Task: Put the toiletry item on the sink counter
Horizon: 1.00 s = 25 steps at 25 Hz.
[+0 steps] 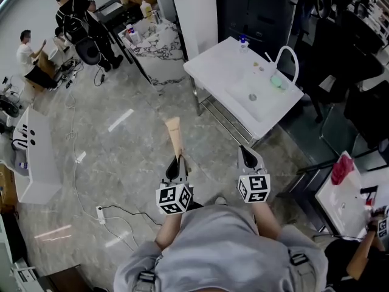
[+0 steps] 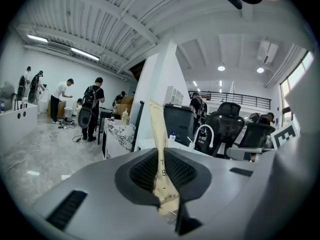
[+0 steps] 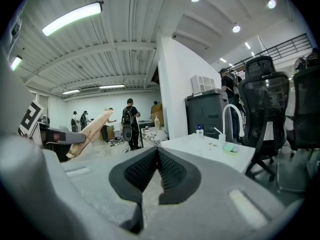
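Observation:
A flat cream toiletry tube [image 1: 175, 137] sticks forward out of my left gripper [image 1: 177, 165], whose jaws are shut on its lower end. In the left gripper view the tube [image 2: 160, 149] rises upright from between the pads. My right gripper [image 1: 245, 156] is shut with nothing in it; its pads meet [image 3: 158, 171]. The tube [image 3: 92, 129] also shows at the left of the right gripper view. The white sink counter [image 1: 216, 62] with a basin and a curved white tap [image 1: 287, 58] stands ahead and to the right, well beyond both grippers.
On the counter sit a small blue-capped bottle [image 1: 243, 41] and a green soap [image 1: 278, 82]. A marble-topped table [image 1: 155, 41] with bottles stands behind, people [image 1: 82, 17] beyond. A white power strip [image 1: 101, 215] with its cable lies on the floor at the left.

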### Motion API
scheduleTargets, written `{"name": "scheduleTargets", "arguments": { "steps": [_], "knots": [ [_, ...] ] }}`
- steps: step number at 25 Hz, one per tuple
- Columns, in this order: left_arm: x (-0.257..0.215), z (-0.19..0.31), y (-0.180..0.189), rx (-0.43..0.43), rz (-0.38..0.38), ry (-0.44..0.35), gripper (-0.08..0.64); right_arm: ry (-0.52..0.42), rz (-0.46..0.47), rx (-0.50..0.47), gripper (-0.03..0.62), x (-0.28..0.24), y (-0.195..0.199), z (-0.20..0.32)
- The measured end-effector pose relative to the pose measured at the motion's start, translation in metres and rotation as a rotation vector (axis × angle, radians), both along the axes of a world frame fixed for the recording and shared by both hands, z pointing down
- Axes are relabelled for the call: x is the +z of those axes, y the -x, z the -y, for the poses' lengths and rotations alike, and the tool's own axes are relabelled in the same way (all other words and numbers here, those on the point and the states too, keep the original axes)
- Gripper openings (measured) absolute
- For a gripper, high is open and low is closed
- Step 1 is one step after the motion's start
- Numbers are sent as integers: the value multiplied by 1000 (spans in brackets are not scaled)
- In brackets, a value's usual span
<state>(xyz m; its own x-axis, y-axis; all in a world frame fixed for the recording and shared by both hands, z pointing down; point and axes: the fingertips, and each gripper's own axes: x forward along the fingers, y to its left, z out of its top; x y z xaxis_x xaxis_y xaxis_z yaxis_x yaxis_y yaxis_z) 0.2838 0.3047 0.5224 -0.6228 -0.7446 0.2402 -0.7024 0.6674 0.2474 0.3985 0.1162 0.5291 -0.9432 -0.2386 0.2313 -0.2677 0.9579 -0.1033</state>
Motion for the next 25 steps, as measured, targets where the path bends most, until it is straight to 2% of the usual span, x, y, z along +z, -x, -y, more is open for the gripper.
{"name": "scheduleTargets", "arguments": {
  "steps": [7,14,20,25],
  "knots": [
    [0,8,-9,-3,6,16,35,24,-1,3,3,7,-9,10],
    [3,8,-3,-3,6,24,35,31,-12,-16,3,12,5,6],
    [11,3,24,6,-14,15,35,20,-27,-11,3,14,31,1],
    [13,6,64,23,-14,-2,35,12,-45,5,3,19,66,-2]
  ]
}}
